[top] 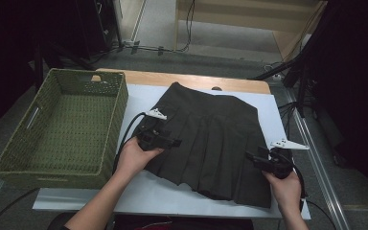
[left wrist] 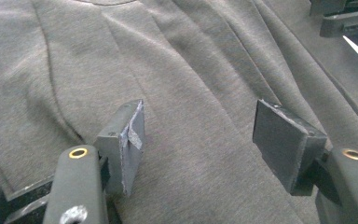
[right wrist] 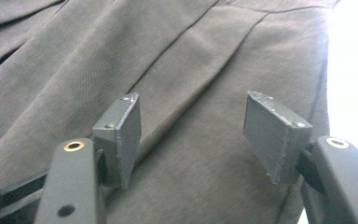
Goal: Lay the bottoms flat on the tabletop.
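we see a dark pleated skirt (top: 211, 139) spread flat on the white board (top: 139, 98) that covers the table, its waistband at the far end and its hem near us. our left gripper (top: 165, 141) hangs over the skirt's left edge, its jaws apart with only fabric below them and nothing pinched. our right gripper (top: 256, 160) sits over the skirt's near right corner, jaws likewise spread and clear of the cloth. a green woven basket (top: 110, 124) stands just left of the skirt.
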